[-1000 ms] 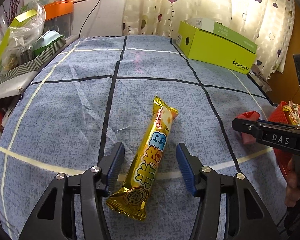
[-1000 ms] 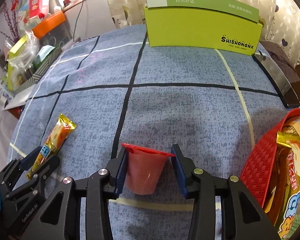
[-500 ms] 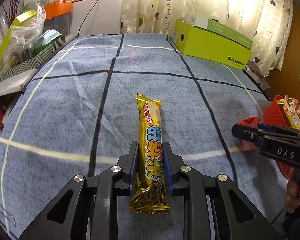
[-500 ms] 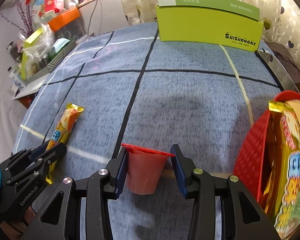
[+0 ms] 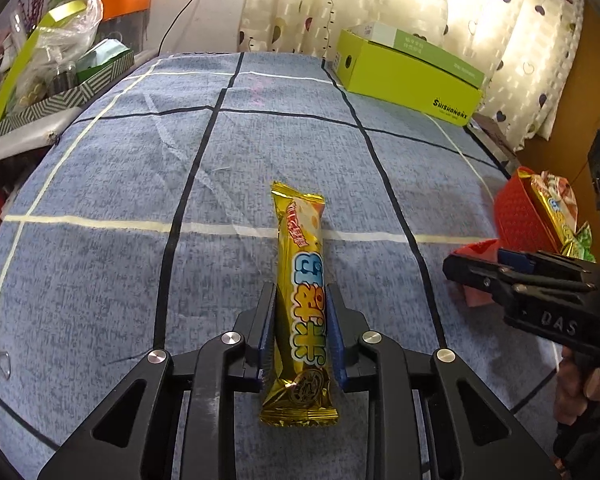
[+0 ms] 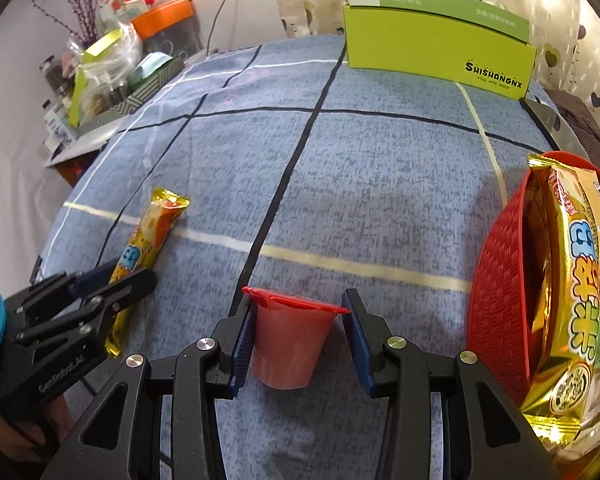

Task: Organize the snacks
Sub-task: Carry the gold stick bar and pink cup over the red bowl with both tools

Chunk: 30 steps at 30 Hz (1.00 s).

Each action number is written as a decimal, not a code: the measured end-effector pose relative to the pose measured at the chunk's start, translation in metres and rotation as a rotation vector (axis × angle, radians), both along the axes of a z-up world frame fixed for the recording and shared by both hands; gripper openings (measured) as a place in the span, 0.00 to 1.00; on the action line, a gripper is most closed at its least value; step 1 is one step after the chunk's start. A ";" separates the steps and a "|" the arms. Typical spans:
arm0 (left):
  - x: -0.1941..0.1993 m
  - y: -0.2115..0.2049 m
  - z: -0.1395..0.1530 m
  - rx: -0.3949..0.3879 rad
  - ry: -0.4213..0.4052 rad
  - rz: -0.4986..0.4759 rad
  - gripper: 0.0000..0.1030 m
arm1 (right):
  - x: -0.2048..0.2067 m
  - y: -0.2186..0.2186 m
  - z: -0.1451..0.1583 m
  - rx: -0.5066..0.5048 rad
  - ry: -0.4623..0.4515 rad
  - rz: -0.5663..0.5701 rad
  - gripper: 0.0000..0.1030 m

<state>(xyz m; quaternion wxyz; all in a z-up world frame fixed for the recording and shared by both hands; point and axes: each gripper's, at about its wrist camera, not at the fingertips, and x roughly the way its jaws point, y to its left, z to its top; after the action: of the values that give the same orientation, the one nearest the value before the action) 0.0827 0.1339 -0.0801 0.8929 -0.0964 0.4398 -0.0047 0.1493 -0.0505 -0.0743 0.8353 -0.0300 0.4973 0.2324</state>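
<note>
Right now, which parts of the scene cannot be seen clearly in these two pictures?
- Red basket: cut by the right edge in the right wrist view; its inside is covered by a gold snack bag.
- Red cup: mostly behind the right gripper in the left wrist view.
- Gold snack bar: lower half hidden by the left gripper in the right wrist view.
</note>
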 end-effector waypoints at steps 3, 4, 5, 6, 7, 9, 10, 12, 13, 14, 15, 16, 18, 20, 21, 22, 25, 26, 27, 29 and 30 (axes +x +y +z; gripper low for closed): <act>0.005 -0.003 0.001 -0.003 0.002 -0.007 0.33 | -0.005 -0.001 0.000 -0.006 -0.005 0.010 0.39; 0.007 -0.004 0.000 0.010 0.003 -0.007 0.33 | -0.007 -0.002 0.000 -0.007 -0.007 0.013 0.39; 0.009 -0.007 0.000 0.029 0.002 -0.013 0.33 | -0.009 -0.003 0.001 -0.005 -0.008 0.016 0.39; 0.010 -0.009 0.000 0.044 0.000 -0.017 0.33 | -0.012 -0.004 0.002 -0.004 -0.011 0.018 0.39; 0.010 -0.011 0.000 0.050 0.000 -0.017 0.33 | -0.013 -0.004 0.003 -0.004 -0.014 0.020 0.39; 0.008 -0.013 0.001 0.043 0.003 -0.012 0.31 | -0.018 -0.007 0.005 0.000 -0.022 0.022 0.39; 0.007 -0.014 0.002 0.045 0.006 -0.012 0.23 | -0.020 -0.008 0.006 0.003 -0.023 0.023 0.39; 0.004 -0.019 0.003 0.051 0.006 -0.014 0.23 | -0.025 -0.011 0.010 0.009 -0.030 0.025 0.39; 0.002 -0.022 0.004 0.054 0.004 -0.018 0.23 | -0.028 -0.013 0.011 0.013 -0.032 0.026 0.39; -0.001 -0.025 0.006 0.057 -0.001 -0.021 0.23 | -0.031 -0.015 0.013 0.017 -0.035 0.026 0.39; -0.003 -0.027 0.007 0.060 -0.005 -0.023 0.23 | -0.034 -0.016 0.015 0.020 -0.039 0.027 0.39; -0.006 -0.031 0.010 0.061 -0.010 -0.025 0.23 | -0.037 -0.018 0.017 0.024 -0.044 0.029 0.39; -0.011 -0.036 0.016 0.060 -0.020 -0.031 0.23 | -0.043 -0.021 0.023 0.029 -0.055 0.031 0.39; -0.015 -0.040 0.021 0.060 -0.033 -0.035 0.23 | -0.049 -0.024 0.029 0.034 -0.067 0.033 0.39; -0.017 -0.042 0.024 0.059 -0.039 -0.038 0.23 | -0.052 -0.026 0.031 0.037 -0.073 0.033 0.39; -0.019 -0.044 0.027 0.059 -0.045 -0.040 0.23 | -0.056 -0.029 0.035 0.041 -0.082 0.032 0.39; -0.025 -0.051 0.034 0.050 -0.059 -0.045 0.23 | -0.065 -0.035 0.043 0.048 -0.101 0.031 0.39; -0.028 -0.054 0.037 0.048 -0.066 -0.048 0.23 | -0.067 -0.035 0.045 0.049 -0.105 0.031 0.39; -0.029 -0.056 0.039 0.047 -0.069 -0.048 0.23 | -0.069 -0.037 0.048 0.051 -0.111 0.031 0.39; -0.033 -0.061 0.043 0.043 -0.076 -0.054 0.23 | -0.074 -0.040 0.051 0.057 -0.119 0.029 0.39; -0.035 -0.063 0.046 0.043 -0.080 -0.057 0.23 | -0.077 -0.042 0.053 0.059 -0.124 0.028 0.39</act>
<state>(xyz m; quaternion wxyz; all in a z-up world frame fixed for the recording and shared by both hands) 0.0480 0.0705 -0.0342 0.9111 -0.0645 0.4064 -0.0246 0.0727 -0.0928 -0.0211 0.8616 -0.0265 0.4371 0.2566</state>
